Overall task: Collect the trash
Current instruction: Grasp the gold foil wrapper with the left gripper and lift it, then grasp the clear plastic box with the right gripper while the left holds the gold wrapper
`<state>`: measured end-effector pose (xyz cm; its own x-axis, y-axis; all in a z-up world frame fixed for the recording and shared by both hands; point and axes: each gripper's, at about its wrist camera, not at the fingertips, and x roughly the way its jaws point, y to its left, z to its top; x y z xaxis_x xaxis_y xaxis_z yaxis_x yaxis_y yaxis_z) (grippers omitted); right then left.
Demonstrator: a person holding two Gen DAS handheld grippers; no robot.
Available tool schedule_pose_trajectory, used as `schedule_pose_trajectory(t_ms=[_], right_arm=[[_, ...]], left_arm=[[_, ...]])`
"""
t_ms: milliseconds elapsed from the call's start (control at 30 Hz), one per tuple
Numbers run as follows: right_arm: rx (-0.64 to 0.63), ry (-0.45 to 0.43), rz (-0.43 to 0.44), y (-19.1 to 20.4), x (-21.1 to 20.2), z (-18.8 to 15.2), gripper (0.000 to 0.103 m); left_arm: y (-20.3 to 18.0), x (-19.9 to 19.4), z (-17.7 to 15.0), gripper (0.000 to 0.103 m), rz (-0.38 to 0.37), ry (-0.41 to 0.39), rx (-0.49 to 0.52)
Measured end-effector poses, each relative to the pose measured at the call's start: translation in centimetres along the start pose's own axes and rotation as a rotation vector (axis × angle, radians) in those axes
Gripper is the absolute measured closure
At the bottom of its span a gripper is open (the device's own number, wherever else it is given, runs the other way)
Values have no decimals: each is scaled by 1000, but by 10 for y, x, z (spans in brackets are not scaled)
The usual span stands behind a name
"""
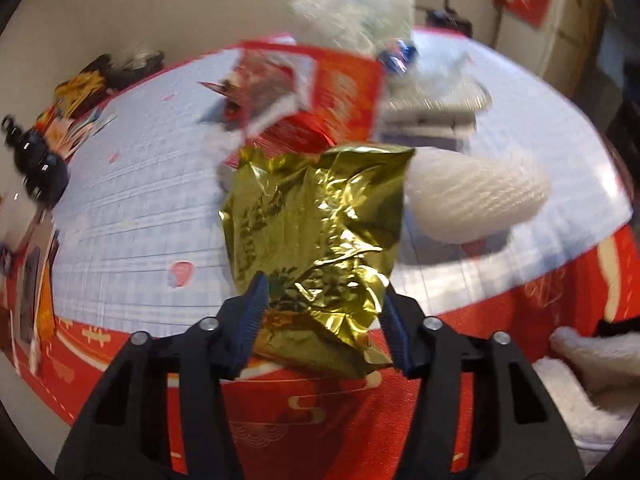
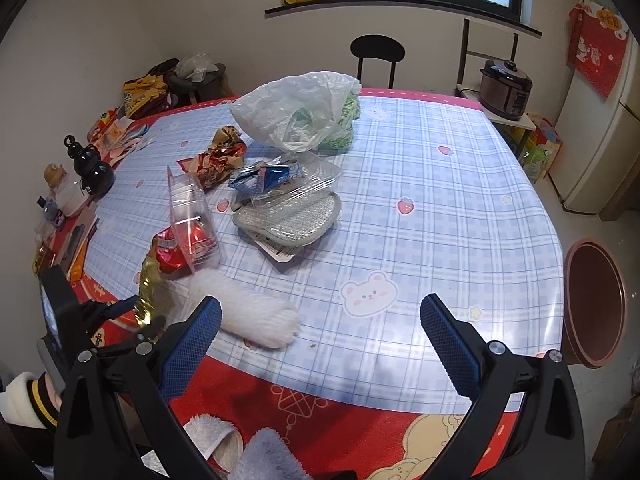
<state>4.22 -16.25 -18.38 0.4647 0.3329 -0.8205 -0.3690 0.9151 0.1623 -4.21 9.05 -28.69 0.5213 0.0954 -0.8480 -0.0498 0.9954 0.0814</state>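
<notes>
Left wrist view. We saw the left gripper (image 1: 324, 312) with its blue pads (image 1: 251, 312) set against both flanks of a crumpled gold foil bag (image 1: 316, 236), the jaws partly closed and clamped on its lower end. The bag stood up from the pads, over the near edge of the table (image 1: 132, 208), whose cover is blue plaid with a red border. Behind the bag lay a red wrapper (image 1: 340, 96), and just to its right a white foam net sleeve (image 1: 476, 196). This view was blurred, so finer detail could not be read.

Right wrist view. We saw the right gripper (image 2: 320, 336) with its jaws wide apart, holding and touching nothing, above the near edge of the table (image 2: 440, 200). The foam sleeve (image 2: 256, 312) lay just beyond its left pad. Towards the near left edge, the left gripper (image 2: 132, 312) held the gold bag (image 2: 150, 284). Near the table's middle lay a clear plastic box (image 2: 188, 208), a grey tray (image 2: 292, 216), a blue wrapper (image 2: 264, 178) and a white plastic bag (image 2: 296, 112). A brown bin (image 2: 596, 304) stood on the floor off the right edge.
</notes>
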Motion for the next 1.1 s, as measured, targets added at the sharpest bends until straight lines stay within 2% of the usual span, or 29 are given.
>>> schedule_pose_trajectory(t_ms=[100, 200, 400, 600, 733, 967, 1100], right_arm=[[-13, 6, 25, 10, 4, 4, 5], [-40, 15, 57, 23, 12, 7, 5], [-106, 30, 115, 53, 26, 15, 5], [-198, -10, 188, 87, 48, 37, 5], [-244, 13, 259, 111, 84, 58, 8], [-156, 44, 332, 133, 127, 79, 12], [-160, 65, 319, 137, 134, 78, 12]], left_arm=[[26, -10, 2, 66, -12, -21, -91], [48, -16, -3, 66, -45, -26, -204], [79, -23, -14, 66, -86, -49, -318], [105, -39, -13, 67, -106, -105, -368], [126, -49, -8, 67, -133, -133, -404], [159, -69, 9, 67, -130, -200, -387], [169, -80, 16, 67, -145, -275, -421]])
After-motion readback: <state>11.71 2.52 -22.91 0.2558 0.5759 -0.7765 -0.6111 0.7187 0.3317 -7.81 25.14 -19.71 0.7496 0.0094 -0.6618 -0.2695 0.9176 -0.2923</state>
